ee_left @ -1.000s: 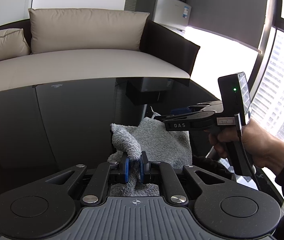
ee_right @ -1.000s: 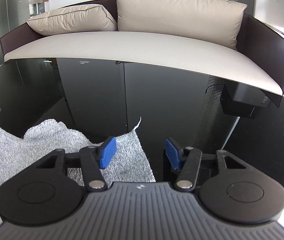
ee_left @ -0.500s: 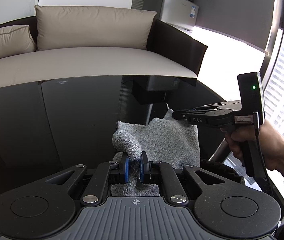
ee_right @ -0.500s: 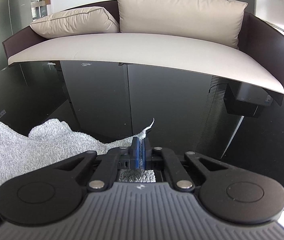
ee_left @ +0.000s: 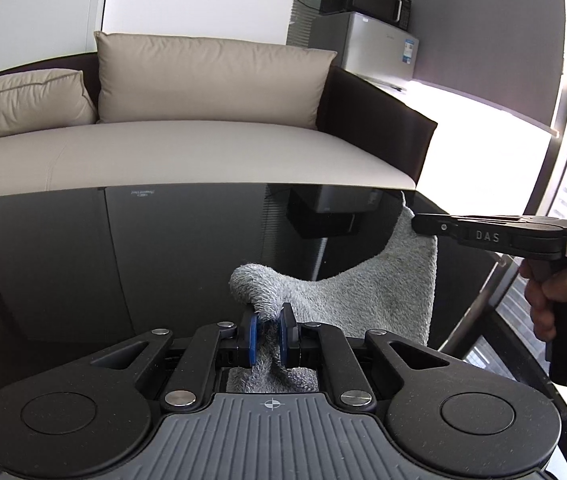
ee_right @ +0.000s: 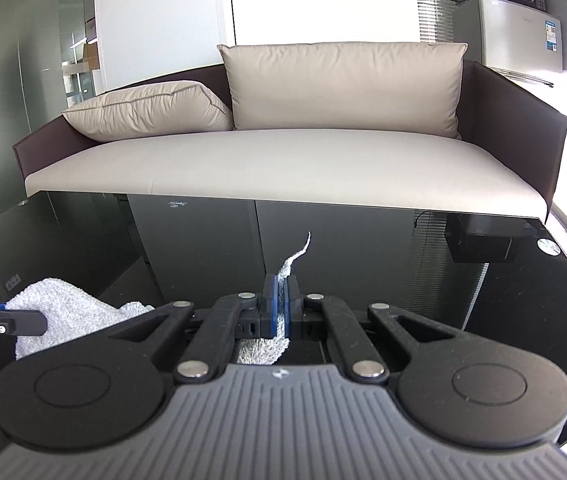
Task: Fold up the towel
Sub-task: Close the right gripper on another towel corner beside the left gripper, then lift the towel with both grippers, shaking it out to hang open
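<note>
Grey terry towel [ee_left: 367,296] is hanging above the black glass table [ee_left: 163,248], stretched between two grippers. The left gripper [ee_left: 269,334] is pinching a bunched corner at the near edge; the right gripper [ee_right: 281,312], further right, is clamping another corner between blue pads [ee_right: 270,308]. A beige sofa [ee_right: 283,160] is standing beyond the table.

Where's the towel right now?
The grey towel hangs above the black glass table, strung between the left tool and the right tool, each clamped on a corner.

"DAS" on the right gripper [ee_left: 423,227]
</note>
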